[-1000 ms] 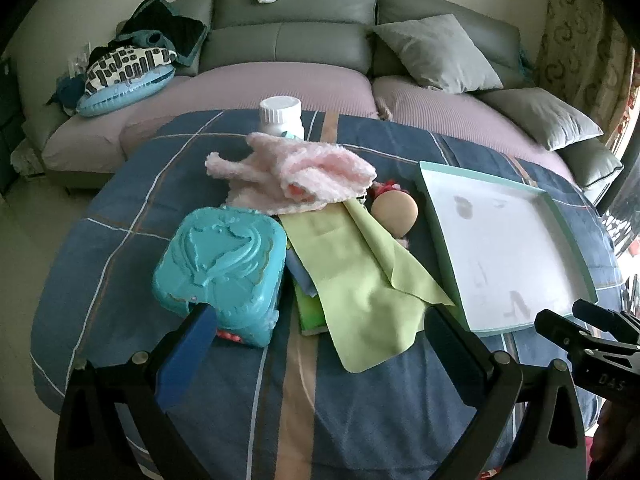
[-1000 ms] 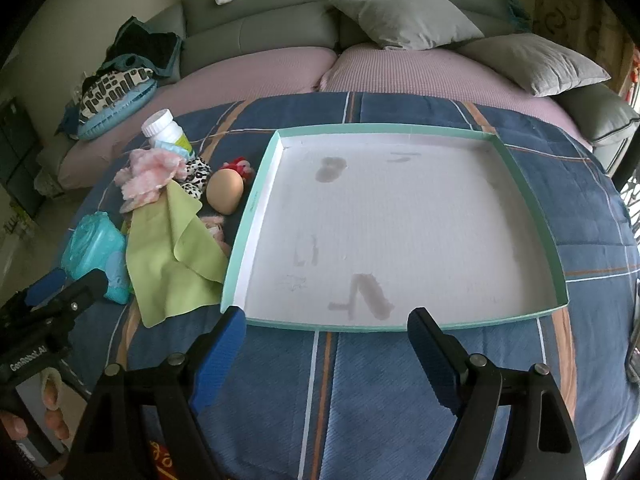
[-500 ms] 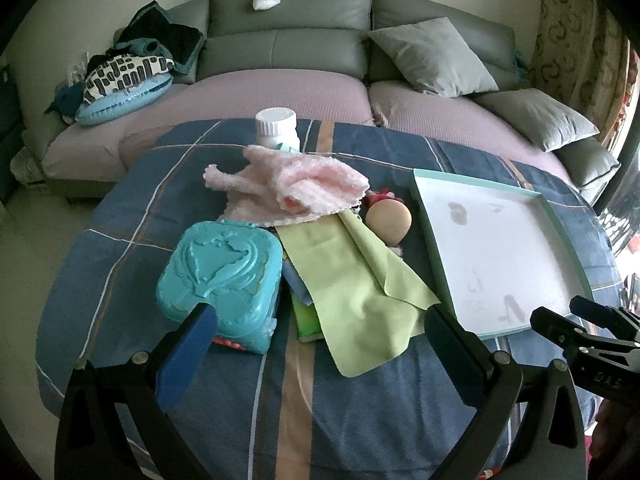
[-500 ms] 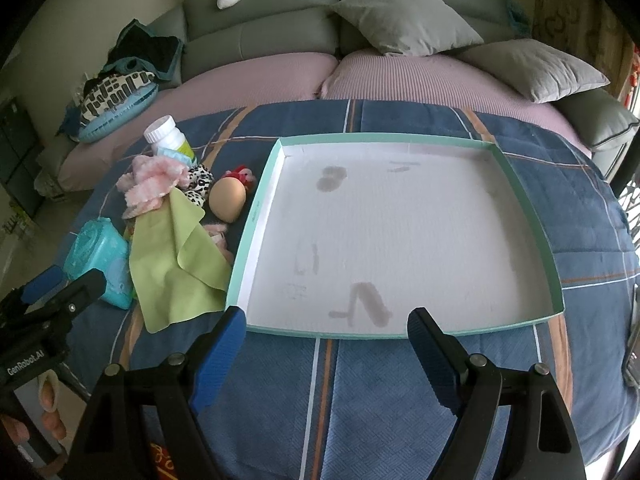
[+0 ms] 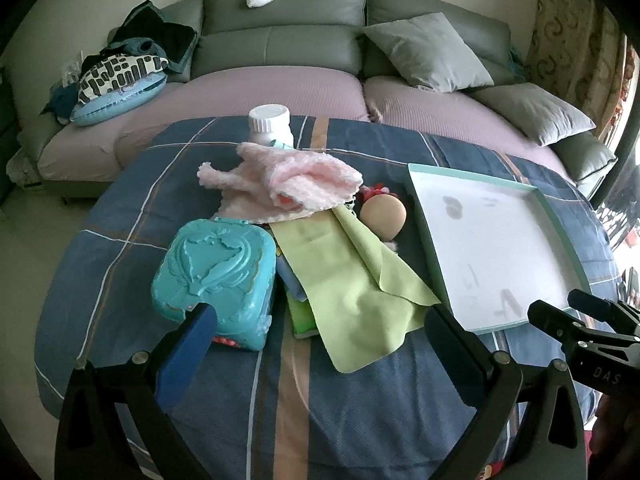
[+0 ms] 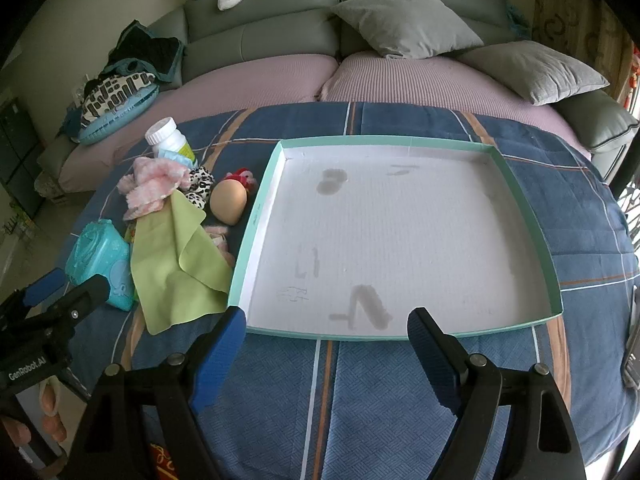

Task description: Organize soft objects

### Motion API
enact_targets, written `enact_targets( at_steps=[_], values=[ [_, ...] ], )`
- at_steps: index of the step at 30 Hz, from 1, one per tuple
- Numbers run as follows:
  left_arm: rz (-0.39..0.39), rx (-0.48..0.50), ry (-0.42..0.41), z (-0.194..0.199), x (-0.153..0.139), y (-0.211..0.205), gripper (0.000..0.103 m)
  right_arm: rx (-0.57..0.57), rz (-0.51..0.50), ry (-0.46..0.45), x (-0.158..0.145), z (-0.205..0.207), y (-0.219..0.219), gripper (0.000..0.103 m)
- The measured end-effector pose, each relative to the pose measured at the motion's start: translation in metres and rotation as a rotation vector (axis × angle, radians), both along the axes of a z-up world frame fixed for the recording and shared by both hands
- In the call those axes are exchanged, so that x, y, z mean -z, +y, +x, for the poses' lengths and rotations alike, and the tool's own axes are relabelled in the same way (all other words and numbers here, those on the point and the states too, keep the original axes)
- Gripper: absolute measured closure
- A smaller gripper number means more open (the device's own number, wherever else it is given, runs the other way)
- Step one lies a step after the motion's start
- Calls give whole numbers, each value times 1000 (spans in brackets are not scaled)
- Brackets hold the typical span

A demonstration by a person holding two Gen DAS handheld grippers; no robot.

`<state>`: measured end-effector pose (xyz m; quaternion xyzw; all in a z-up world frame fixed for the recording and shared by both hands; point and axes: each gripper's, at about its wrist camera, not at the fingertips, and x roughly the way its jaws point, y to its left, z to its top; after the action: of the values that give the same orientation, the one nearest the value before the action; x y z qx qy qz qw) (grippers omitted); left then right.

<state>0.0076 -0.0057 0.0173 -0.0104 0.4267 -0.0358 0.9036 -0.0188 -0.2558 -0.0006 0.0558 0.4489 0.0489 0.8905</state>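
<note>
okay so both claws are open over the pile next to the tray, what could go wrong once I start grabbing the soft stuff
The green cloth drapes over other items, so lifting it may drag them along. The pink fluffy cloth lies against the white bottle, which could topple. The left claw may catch the hard teal case instead.

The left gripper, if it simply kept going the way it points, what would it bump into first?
Probably the green cloth: it lies straight ahead between the open fingers of the left gripper, with the teal plastic case just to one side. Depth is hard to judge.
</note>
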Motion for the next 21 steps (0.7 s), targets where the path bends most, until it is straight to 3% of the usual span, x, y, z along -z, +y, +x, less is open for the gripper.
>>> enact_targets(
  at_steps=[21],
  values=[
    [-5,-5,19,1,1,3,0,1,0,3,2,0,0,18]
  ],
)
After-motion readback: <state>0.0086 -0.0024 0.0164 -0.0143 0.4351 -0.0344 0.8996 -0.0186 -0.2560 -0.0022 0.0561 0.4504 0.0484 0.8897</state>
